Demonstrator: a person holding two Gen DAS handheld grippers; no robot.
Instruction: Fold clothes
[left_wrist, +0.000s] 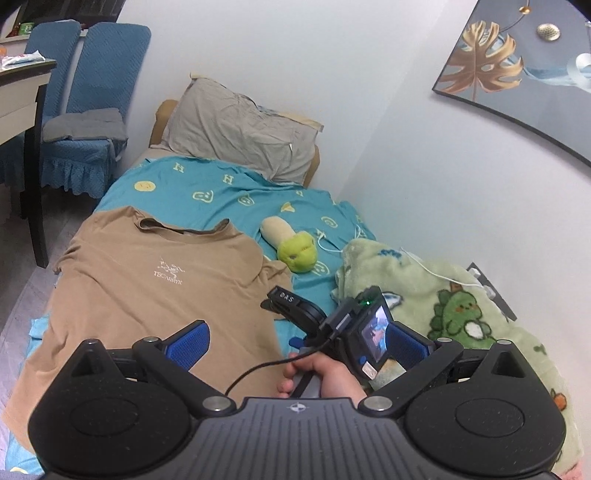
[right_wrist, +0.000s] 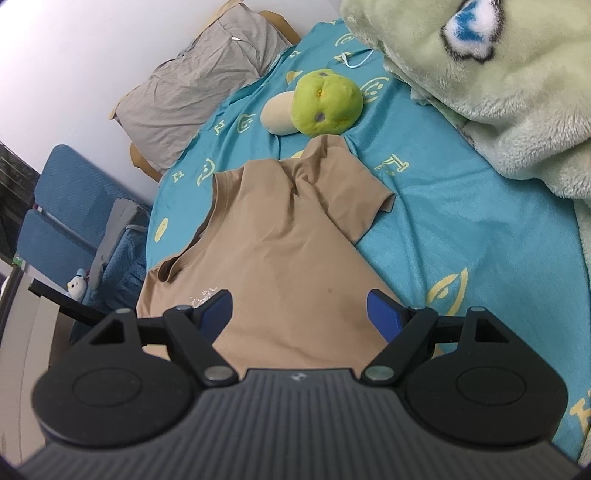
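Observation:
A tan T-shirt (left_wrist: 147, 280) with a small white chest logo lies flat, front up, on the teal bedsheet (left_wrist: 229, 192). In the left wrist view my left gripper (left_wrist: 299, 343) is open, its blue pads (left_wrist: 188, 343) wide apart over the shirt's lower right part. Beyond them a hand (left_wrist: 325, 376) holds the right gripper's body (left_wrist: 332, 325) by its handle. In the right wrist view my right gripper (right_wrist: 301, 315) is open above the shirt (right_wrist: 280, 240), nothing between its pads. One short sleeve (right_wrist: 362, 203) spreads to the right.
A green and cream plush toy (left_wrist: 297, 253) lies past the shirt's collar. A fluffy green dinosaur blanket (left_wrist: 443, 306) is heaped on the right by the wall. A grey pillow (left_wrist: 236, 125) sits at the bed's head. Blue chairs (left_wrist: 92, 92) and a table (left_wrist: 22, 92) stand left.

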